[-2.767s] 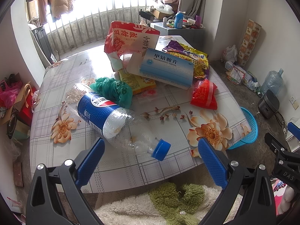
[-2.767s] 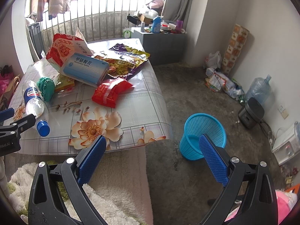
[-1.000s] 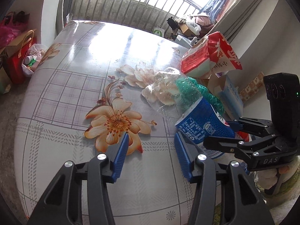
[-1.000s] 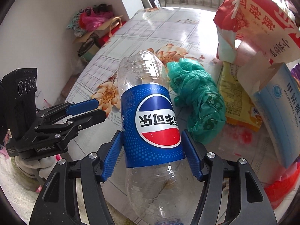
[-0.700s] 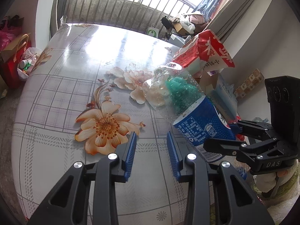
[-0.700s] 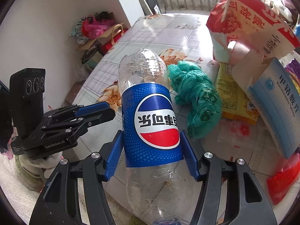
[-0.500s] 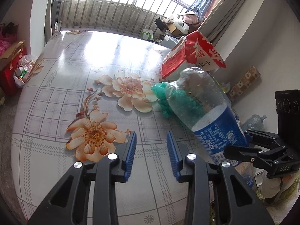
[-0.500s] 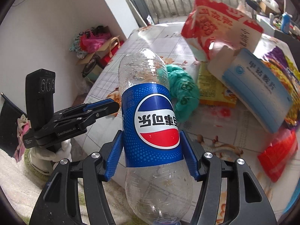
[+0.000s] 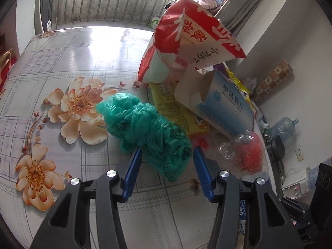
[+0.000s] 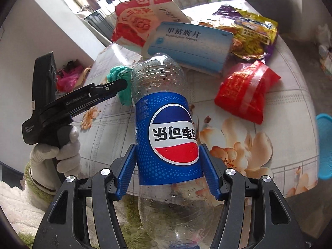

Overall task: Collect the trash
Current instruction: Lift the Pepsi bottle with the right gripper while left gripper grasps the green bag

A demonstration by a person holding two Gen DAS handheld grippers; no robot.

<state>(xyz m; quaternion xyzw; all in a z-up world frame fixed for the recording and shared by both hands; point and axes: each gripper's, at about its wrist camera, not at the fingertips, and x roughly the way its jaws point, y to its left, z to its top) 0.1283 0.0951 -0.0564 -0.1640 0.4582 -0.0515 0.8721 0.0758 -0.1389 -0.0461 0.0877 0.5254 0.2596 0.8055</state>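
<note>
A clear Pepsi bottle (image 10: 168, 132) with a blue label is held off the table, cap end toward the camera, and my right gripper (image 10: 168, 151) is shut on its label. In the left wrist view only the bottle's clear end (image 9: 238, 147) shows at the right. A crumpled green plastic bag (image 9: 149, 132) lies on the flowered table (image 9: 62, 72). My left gripper (image 9: 167, 151) hangs over the bag's near end. Its jaws are opening, with the bag between them and the pads not pressing on it. The right wrist view shows the left gripper (image 10: 118, 86) from the side in a white-gloved hand (image 10: 62, 151).
Behind the green bag lie a red-and-white bag (image 9: 186, 41), a blue-and-white medicine box (image 9: 224, 112) and a yellow packet (image 9: 170, 103). A red packet (image 10: 247, 91) and a purple-yellow wrapper (image 10: 249, 33) lie further right. A blue basket (image 10: 324, 145) stands off the table's right edge.
The left gripper swung right from the bare cloth to the green bag, and its jaws narrowed, then widened. The right gripper carried the bottle rightward and rolled.
</note>
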